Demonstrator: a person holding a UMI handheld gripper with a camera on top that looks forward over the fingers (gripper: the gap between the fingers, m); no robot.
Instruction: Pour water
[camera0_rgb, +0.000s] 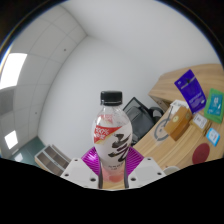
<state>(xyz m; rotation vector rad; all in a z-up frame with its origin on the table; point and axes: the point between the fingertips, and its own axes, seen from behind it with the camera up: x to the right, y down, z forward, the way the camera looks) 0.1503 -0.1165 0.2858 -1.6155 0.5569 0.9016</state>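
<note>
A clear plastic bottle (111, 135) with a black cap, a red-and-white label with black lettering and pinkish liquid at its base stands upright between my fingers. My gripper (111, 168) is shut on the bottle, with both magenta pads (93, 158) pressed against its lower sides. The bottle is held up in the air, with the ceiling and walls behind it. No cup or other vessel for pouring shows.
A wooden table (180, 150) lies tilted to the right, bearing a blue packet (190, 90), a teal box (216, 102), small cards and a round pale container (177, 120). A dark chair or monitor (142, 118) stands behind the bottle. A window (12, 72) shows left.
</note>
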